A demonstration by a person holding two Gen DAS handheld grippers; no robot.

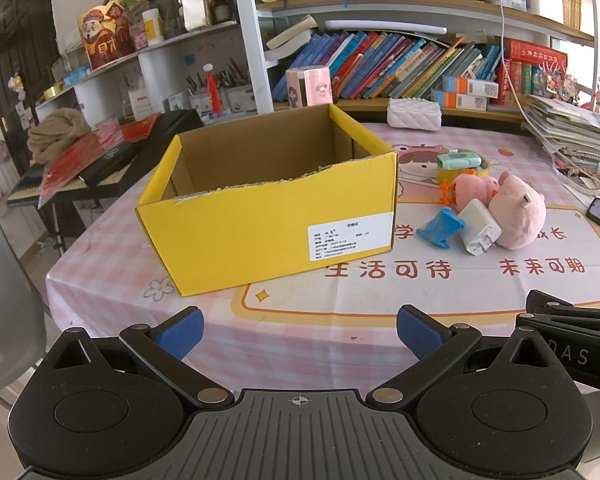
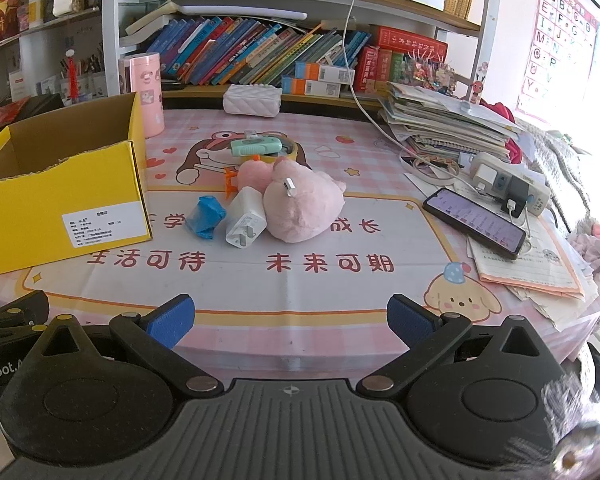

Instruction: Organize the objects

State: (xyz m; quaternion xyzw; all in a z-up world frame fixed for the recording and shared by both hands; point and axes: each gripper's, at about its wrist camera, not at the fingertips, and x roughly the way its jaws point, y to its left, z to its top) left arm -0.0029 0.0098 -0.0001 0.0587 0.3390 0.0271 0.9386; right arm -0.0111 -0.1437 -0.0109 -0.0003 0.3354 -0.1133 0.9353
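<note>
Both my left gripper (image 1: 298, 334) and right gripper (image 2: 290, 320) hang spread and empty; right of the yellow box (image 1: 268, 216), the charger (image 2: 245, 218) leans on the pink plush (image 2: 304, 208), so grabbing either risks toppling its neighbours.

The box (image 1: 268, 216) is matt yellow cardboard with a raw brown inside (its cut rim ragged); the pig toy (image 2: 300, 204) is fuzzy pink plush, the charger (image 2: 246, 222) smooth white plastic, and the surface (image 2: 300, 292) wears a printed, slightly glossy cloth
</note>
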